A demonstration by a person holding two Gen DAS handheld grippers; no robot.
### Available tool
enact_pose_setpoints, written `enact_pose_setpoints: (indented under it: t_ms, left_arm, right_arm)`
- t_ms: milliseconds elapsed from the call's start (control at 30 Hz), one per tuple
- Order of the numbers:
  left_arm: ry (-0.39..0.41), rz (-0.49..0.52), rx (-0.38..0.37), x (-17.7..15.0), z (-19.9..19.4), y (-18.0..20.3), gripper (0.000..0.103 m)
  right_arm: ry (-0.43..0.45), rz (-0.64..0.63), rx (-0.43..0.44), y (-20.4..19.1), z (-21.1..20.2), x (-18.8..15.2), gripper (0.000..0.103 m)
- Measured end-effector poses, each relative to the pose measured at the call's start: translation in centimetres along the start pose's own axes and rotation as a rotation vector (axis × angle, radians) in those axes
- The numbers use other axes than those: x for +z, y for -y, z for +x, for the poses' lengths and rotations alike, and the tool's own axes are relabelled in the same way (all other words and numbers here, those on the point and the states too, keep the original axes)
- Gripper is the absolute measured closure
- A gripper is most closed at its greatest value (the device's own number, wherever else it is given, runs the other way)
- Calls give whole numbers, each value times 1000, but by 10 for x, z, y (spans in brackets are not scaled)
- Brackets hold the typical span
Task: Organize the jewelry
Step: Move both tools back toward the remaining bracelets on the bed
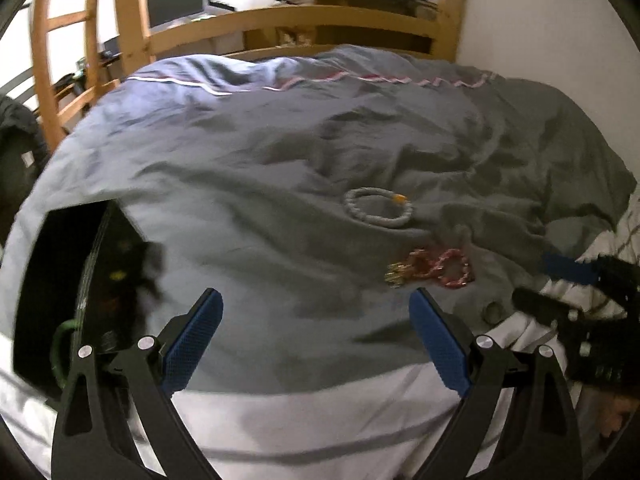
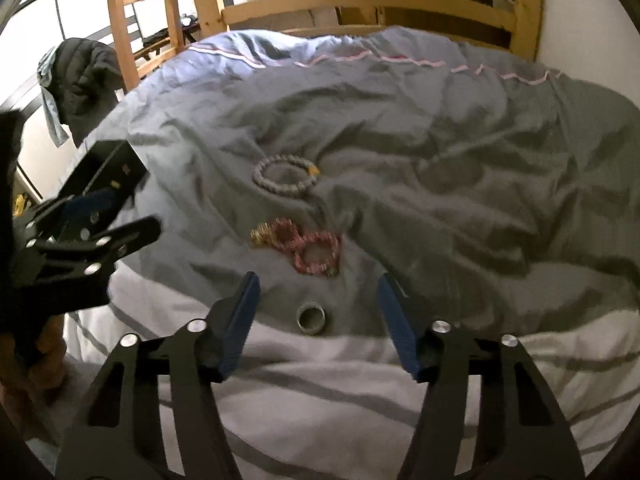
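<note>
On the grey duvet (image 2: 440, 184) lie a grey beaded bracelet (image 2: 285, 176) with an orange bead, two red-pink bracelets (image 2: 310, 250) beside a small gold piece (image 2: 260, 235), and a metal ring (image 2: 311, 319) near the duvet's front edge. My right gripper (image 2: 318, 280) is open; the ring lies between its blue pads (image 2: 240, 320) without touching them. My left gripper (image 1: 316, 294) is open and empty over bare duvet, left of the red-pink bracelets (image 1: 440, 268) and below the grey bracelet (image 1: 378, 208). A black box (image 1: 80, 280) stands open just left of it. The ring (image 1: 493, 312) is blurred.
A wooden bed frame (image 2: 360, 0) rises behind the duvet, with a wooden ladder (image 2: 132, 20) at the left. A dark jacket (image 2: 80, 76) hangs at the left. White striped sheet (image 2: 320, 400) covers the near side. A monitor (image 1: 172, 0) stands far back.
</note>
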State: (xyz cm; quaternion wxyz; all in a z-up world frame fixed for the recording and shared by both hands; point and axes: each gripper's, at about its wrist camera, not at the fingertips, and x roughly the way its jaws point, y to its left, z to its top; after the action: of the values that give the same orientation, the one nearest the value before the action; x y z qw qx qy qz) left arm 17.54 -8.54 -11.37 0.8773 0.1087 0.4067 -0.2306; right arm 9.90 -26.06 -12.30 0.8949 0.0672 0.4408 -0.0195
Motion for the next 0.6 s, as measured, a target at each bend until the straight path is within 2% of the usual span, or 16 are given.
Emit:
enact_pose_setpoints:
  t_ms: [133,233,400,467,533,600]
  left_arm:
    - [-28,34,-48,2,23,14,23]
    - [-42,48,-102,5,37,21,32]
    - [-58,56,-183,9,56,27,37]
    - [-76,57,-204,9,65,28,46]
    - [-101,57,-202,6,73,28,65]
    - [-109,56,-221,5,75,28,72]
  right_arm:
    - [-33,-28,-3,-4,10,-8,56]
    - [-55,-36,10,-8,19,-13,59]
    - [-91,-33,-3,-9,35,-18,59]
    - [-100,-28,-13,-9,40,-17,59]
    - [-112,-25,-20,-9,45,-17,59]
    - [-123,-21,-23,-10,47,-17,60]
